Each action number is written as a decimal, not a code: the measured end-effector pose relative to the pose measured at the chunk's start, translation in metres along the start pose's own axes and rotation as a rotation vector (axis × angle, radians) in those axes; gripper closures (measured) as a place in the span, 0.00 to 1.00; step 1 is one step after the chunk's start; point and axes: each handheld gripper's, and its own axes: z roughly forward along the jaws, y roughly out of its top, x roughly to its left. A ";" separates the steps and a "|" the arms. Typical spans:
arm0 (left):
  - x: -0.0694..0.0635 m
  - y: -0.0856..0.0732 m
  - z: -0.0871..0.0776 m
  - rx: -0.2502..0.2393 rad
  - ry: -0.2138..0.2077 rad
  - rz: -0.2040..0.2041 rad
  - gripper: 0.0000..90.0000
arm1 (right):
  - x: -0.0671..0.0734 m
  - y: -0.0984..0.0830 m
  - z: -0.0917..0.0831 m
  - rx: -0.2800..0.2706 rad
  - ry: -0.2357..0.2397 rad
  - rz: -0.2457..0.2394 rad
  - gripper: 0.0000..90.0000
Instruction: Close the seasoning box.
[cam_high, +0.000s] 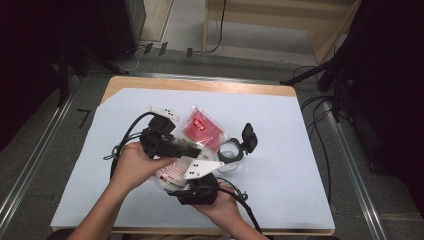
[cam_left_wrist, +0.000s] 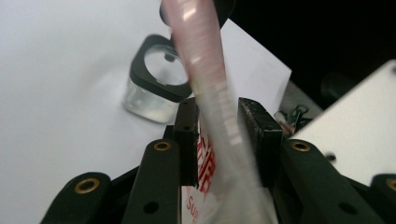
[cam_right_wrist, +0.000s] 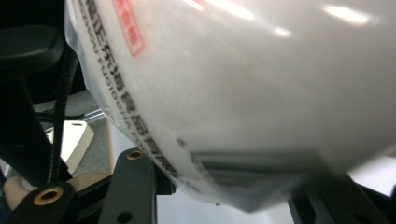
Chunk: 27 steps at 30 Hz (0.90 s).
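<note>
The soft, slippery, light plastic pouch (cam_high: 192, 145) is held above the worktop (cam_high: 280, 150) between both claws, its thin edge standing between the part-open left claw (cam_left_wrist: 217, 135), its bulging end gripped by the right claw (cam_right_wrist: 224, 196); sealed edges are judged the best hold.

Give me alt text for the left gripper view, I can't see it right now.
A plastic bag with red print stands edge-on between the left gripper's two black jaws, with a gap showing beside the right jaw. Behind it, a clear container with a black rim sits on the white table cover.
</note>
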 end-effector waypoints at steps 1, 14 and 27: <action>-0.001 0.000 0.002 0.004 0.014 0.007 0.81 | 0.002 0.000 0.001 0.008 -0.022 -0.016 0.62; 0.001 0.003 0.015 -0.011 0.008 -0.038 0.74 | 0.003 -0.001 0.005 0.029 -0.038 0.027 0.66; 0.000 0.003 0.011 -0.035 0.035 -0.036 0.66 | -0.007 -0.001 -0.001 -0.022 0.016 0.096 0.67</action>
